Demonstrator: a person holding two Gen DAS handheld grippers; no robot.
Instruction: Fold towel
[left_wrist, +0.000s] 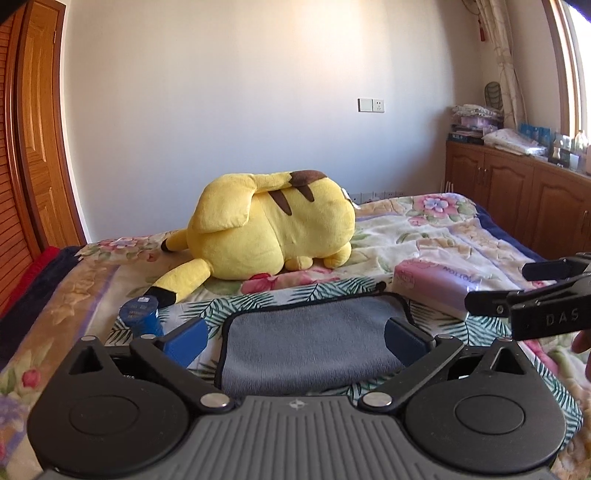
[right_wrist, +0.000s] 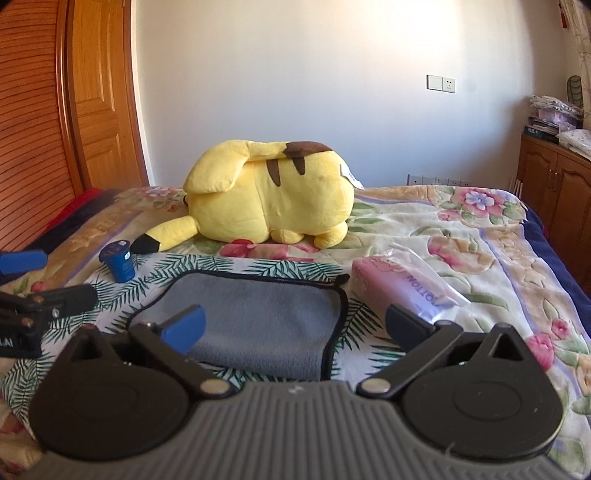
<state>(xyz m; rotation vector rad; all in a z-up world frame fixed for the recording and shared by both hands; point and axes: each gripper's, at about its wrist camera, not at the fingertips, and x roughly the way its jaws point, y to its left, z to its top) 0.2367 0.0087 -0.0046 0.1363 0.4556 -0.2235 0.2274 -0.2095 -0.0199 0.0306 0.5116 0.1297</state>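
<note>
Left wrist view: the left gripper (left_wrist: 295, 338) hovers low over the bed (left_wrist: 424, 236), its blue-padded fingers (left_wrist: 186, 341) spread wide apart with nothing between them. Framed in that gap lies the grey towel (left_wrist: 314, 343), flat on a palm-leaf cloth (left_wrist: 325, 286) spread over the floral blanket; the towel has a dark stitched edge and a small loop at its far right corner. A blue cylindrical container (left_wrist: 142, 315) stands just beside the towel's left side. A pink tissue pack (left_wrist: 434, 282) lies to the towel's right, near its far corner. Beyond them a yellow Pikachu plush (left_wrist: 273, 230) lies on its side, tail toward the container. The right gripper (left_wrist: 515, 291) reaches in from the right edge, its dark fingers parted and holding nothing. Wooden cabinets (left_wrist: 517, 192) line the right wall under a window.

Right wrist view: the right gripper (right_wrist: 295, 326) also hangs low above the bed (right_wrist: 480, 236), fingers (right_wrist: 184, 328) set wide apart and empty. The towel (right_wrist: 255, 314) lies ahead and slightly left of centre, with its near edge hidden behind the gripper body. The tissue pack (right_wrist: 402, 288) sits just beside the towel's right edge, the right finger close in front of it. The blue container (right_wrist: 118, 260) stands to the towel's far left, on the palm-leaf cloth (right_wrist: 258, 267). The Pikachu plush (right_wrist: 269, 199) rests farther back. The left gripper (right_wrist: 40, 280) shows at the left edge, fingers parted. A wooden door (right_wrist: 99, 92) stands behind.
</note>
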